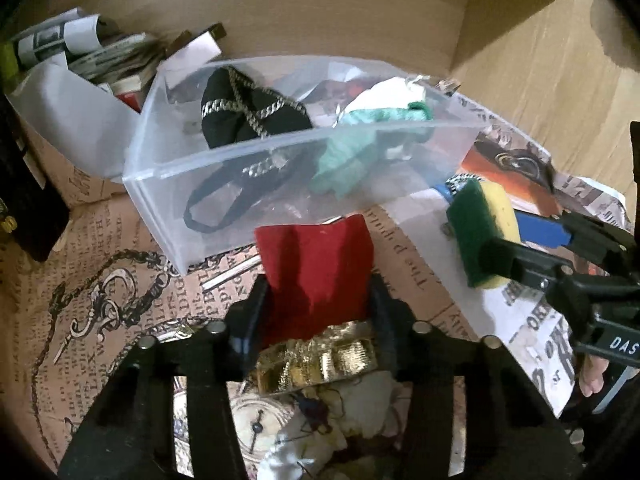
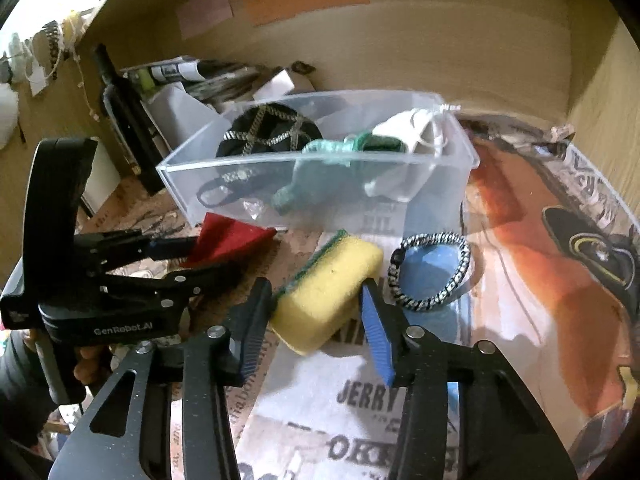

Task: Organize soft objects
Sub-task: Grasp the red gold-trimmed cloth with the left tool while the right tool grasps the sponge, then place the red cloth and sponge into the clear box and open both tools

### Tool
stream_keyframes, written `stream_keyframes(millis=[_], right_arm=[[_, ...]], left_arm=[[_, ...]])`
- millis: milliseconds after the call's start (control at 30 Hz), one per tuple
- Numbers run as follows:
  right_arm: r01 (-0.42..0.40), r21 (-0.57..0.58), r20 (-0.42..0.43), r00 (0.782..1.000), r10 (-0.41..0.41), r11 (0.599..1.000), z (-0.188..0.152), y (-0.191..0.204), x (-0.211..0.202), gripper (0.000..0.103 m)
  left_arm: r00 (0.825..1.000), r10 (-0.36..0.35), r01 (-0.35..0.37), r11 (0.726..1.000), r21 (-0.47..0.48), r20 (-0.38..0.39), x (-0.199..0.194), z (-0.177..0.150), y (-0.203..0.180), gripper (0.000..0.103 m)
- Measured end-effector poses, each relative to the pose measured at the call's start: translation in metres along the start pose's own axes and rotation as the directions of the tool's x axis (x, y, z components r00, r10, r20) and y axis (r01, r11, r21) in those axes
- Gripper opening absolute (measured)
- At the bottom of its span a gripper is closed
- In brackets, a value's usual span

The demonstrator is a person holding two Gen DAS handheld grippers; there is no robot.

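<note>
My left gripper (image 1: 316,304) is shut on a red velvet pouch (image 1: 316,264) with a gold band at its near end, held just in front of a clear plastic box (image 1: 160,208). My right gripper (image 2: 316,314) is shut on a yellow sponge (image 2: 328,292) with a green scouring side, its pads pressing both flanks, low over the paper-lined surface. The box (image 2: 188,188) holds a black pouch (image 2: 272,132) with silver chain, a teal cloth (image 2: 316,168) and a white cloth (image 2: 416,136). Each gripper shows in the other's view, the right gripper (image 1: 504,248) with the sponge (image 1: 476,232), the left gripper (image 2: 188,256) with the red pouch (image 2: 228,240).
A silver chain bracelet (image 2: 436,272) lies on a blue patch right of the sponge. Newspaper-print paper (image 1: 100,300) lines the surface. Papers and booklets (image 1: 108,60) pile up at the back left beside a black object (image 2: 128,120). Wooden walls (image 1: 340,20) close the back and right.
</note>
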State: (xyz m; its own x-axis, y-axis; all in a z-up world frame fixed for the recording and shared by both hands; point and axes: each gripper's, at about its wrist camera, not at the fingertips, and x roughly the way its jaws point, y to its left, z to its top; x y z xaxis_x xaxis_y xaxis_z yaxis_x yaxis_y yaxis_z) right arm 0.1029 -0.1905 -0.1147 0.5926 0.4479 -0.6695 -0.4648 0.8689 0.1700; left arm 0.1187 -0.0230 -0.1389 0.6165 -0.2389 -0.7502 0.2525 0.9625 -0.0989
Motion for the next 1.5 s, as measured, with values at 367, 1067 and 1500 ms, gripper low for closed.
stream_keyframes(millis=[367,1067,1500], right_arm=[[0.026,0.009,0.143,0.989,-0.027,1.0,0.027,-0.002,-0.033,0.042],[0.104,0.022,0.282,0.953,-0.106,0.994,0.092,-0.024,-0.03,0.042],[0.159,0.022,0.12,0.98,-0.16,0.987,0.089,-0.037,0.026,0.042]], left_arm=[[0.991,-0.039,0.038,0.999,0.016,0.126,-0.048,0.016,-0.009,0.038],[0.937,0.018,0.003,0.998,-0.059,0.35,-0.08,0.099,0.007,0.038],[0.986,0.037,-0.027,0.998,-0.059,0.165,0.003,0.115,0.013,0.038]])
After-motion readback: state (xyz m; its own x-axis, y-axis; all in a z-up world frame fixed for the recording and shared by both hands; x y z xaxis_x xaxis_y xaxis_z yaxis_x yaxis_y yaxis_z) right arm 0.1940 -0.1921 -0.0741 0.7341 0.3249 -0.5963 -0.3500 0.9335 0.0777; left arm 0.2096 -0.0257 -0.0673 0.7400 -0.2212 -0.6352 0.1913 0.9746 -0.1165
